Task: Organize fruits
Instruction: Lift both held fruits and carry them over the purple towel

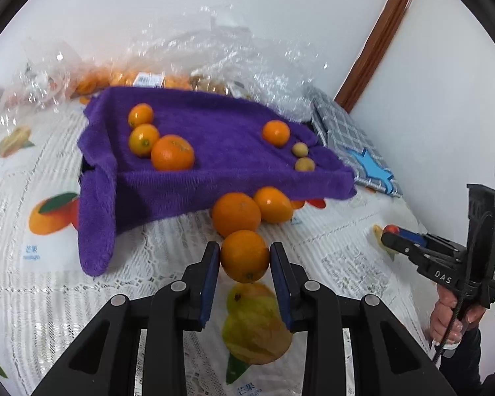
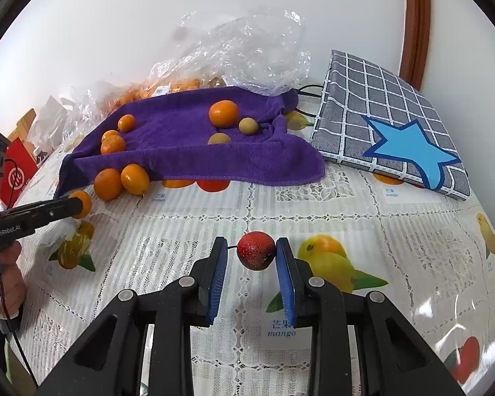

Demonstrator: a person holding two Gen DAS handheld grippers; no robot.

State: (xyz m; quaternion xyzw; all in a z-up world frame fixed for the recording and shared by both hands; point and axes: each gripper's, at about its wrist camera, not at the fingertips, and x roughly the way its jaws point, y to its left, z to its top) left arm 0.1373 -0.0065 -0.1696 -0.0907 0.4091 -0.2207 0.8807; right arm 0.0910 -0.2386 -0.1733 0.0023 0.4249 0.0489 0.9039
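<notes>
My left gripper is shut on an orange just above the tablecloth. Two more oranges lie in front of it at the edge of a purple towel draped over a tray. On the towel lie several oranges and two small yellow-green fruits. My right gripper holds a small red fruit between its blue pads, touching the right pad, with a small gap at the left pad. The left gripper with its orange shows at the left of the right wrist view.
A grey checked box with a blue star lies right of the towel. Crinkled clear plastic bags with more fruit sit behind it. A red box stands far left. The tablecloth has printed fruit pictures. A white wall is behind.
</notes>
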